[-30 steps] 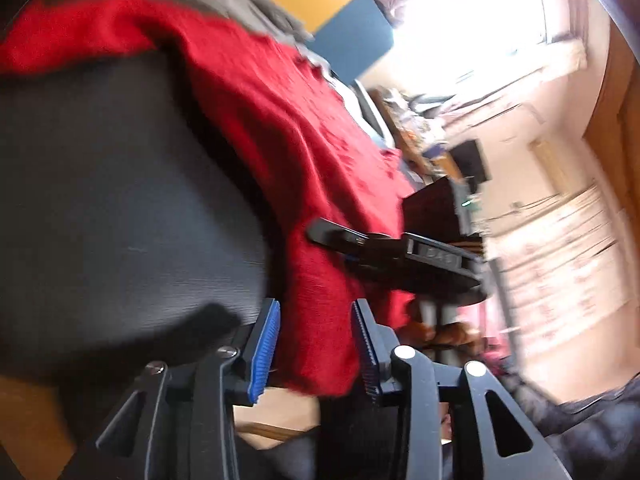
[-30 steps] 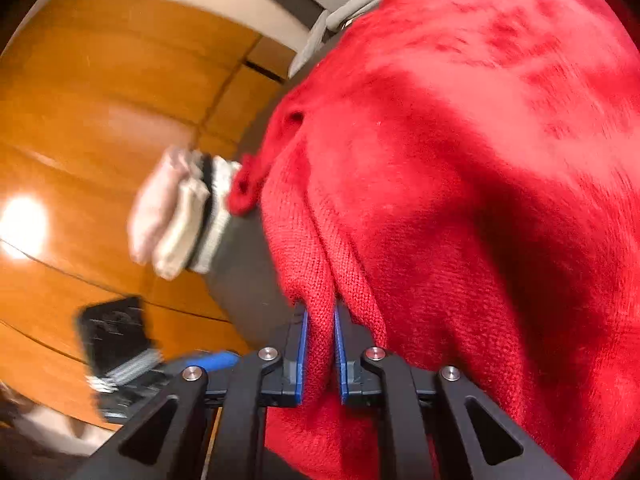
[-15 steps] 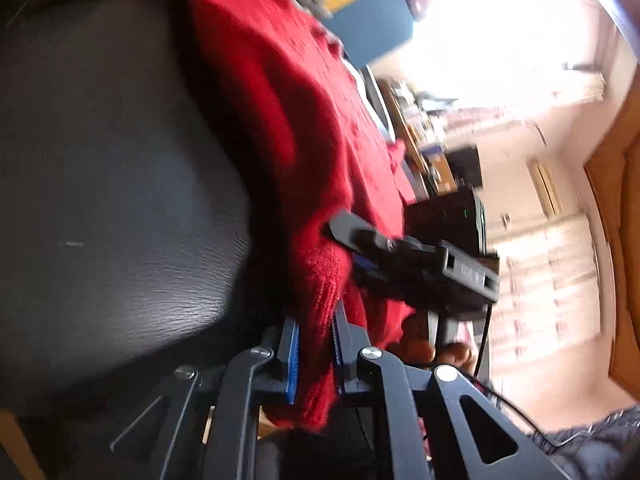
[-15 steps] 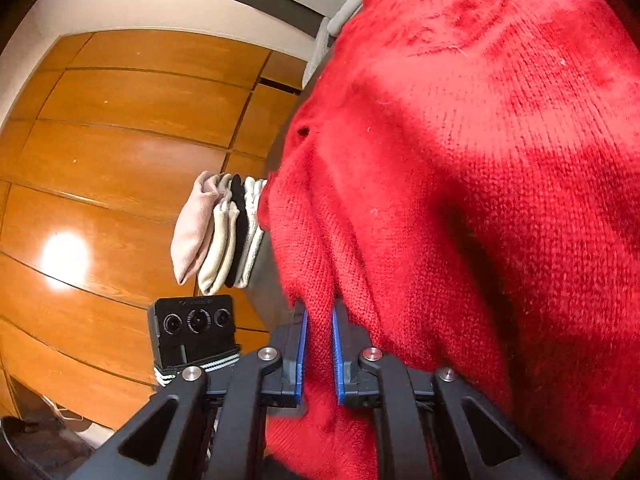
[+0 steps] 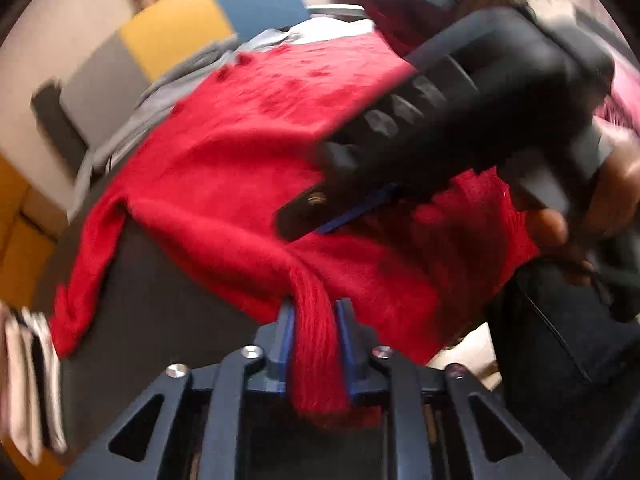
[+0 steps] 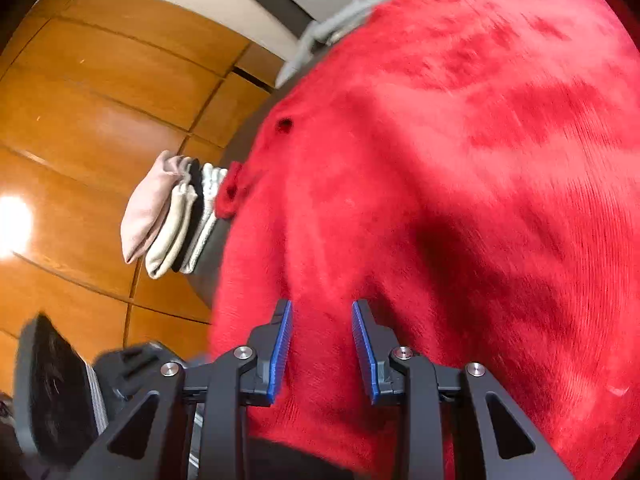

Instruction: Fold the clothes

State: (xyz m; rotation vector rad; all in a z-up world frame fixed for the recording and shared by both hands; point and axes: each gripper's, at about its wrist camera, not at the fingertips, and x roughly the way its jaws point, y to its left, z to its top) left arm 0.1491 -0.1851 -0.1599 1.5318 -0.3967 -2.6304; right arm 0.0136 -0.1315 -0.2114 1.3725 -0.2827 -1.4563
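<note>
A red knitted sweater (image 5: 248, 168) lies spread over a dark surface (image 5: 160, 312), and everything else can be placed from it. Beyond its far edge sits a grey garment (image 5: 160, 96), with grey, yellow and blue panels (image 5: 192, 28) behind that. Off its left sleeve end, at the surface's edge, hangs a small stack of folded socks (image 6: 172, 216) in pink, cream, black and white, with the wooden floor (image 6: 80, 120) beneath them.

The left hand-held gripper (image 5: 314, 344) sits at the sweater's near edge. A bunched fold of the red knit runs down between its 2 blue pads (image 5: 286, 340) and fills the gap; the jaws are narrow and opening, and the pads seem to touch the fold on both sides, though blur makes the contact hard to judge.

The right hand-held gripper (image 6: 322, 344) hangs over the sweater's near part, with red knit filling the view behind and below its fingers. Its jaws are parting, and the blue pads (image 6: 280, 352) stand clear of the cloth, with a plain gap between them and no fold pinched. In the left wrist view this same gripper shows as a dark blurred body above the sweater's right side, carried by a person's hand (image 5: 600, 200).
</note>
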